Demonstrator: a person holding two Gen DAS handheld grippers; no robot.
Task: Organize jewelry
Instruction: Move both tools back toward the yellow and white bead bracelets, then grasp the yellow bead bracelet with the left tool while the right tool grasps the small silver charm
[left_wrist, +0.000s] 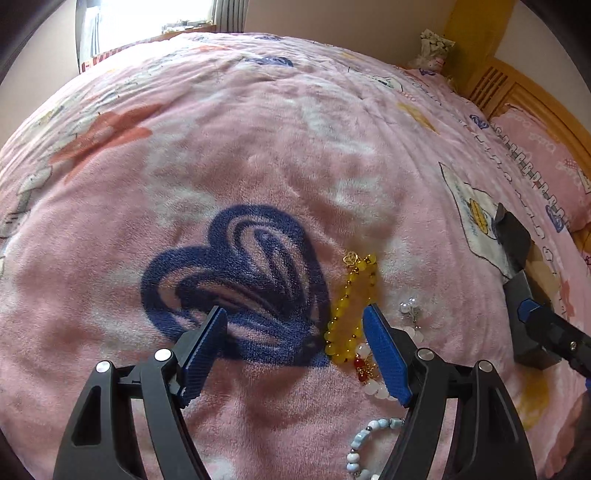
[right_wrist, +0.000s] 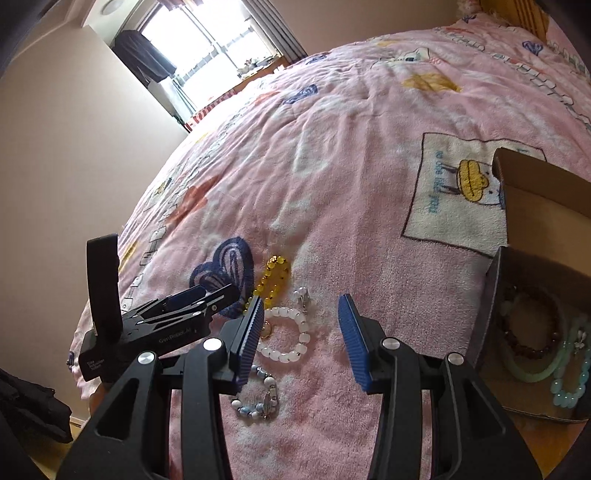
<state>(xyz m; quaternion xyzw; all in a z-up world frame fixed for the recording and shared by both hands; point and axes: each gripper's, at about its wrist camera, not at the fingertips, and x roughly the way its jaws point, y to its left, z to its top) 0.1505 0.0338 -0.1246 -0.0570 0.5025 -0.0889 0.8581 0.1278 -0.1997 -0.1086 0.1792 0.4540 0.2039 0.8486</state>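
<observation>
Fingers on both the left gripper (left_wrist: 295, 354) and right gripper (right_wrist: 301, 332) are spread, holding nothing. Yellow bead bracelet (right_wrist: 275, 277), white bead bracelet (right_wrist: 291, 334) and blue-white beaded one (right_wrist: 256, 400) lie left of the brown cardboard box (right_wrist: 491, 295), which already holds several bracelets, so maybe halfway

The right gripper (right_wrist: 301, 332) hangs over the pink blanket (right_wrist: 332, 166), jaws apart and nothing between them. The white bead bracelet (right_wrist: 291, 336) lies just beside its left pad. Beyond that bracelet lies the yellow bead bracelet (right_wrist: 275, 277); nearer the camera, a blue-and-white bracelet (right_wrist: 258, 398). Well right of it stands the open cardboard box (right_wrist: 535, 229), holding more bracelets. The left gripper (right_wrist: 207, 295) reaches in from the left.
</observation>
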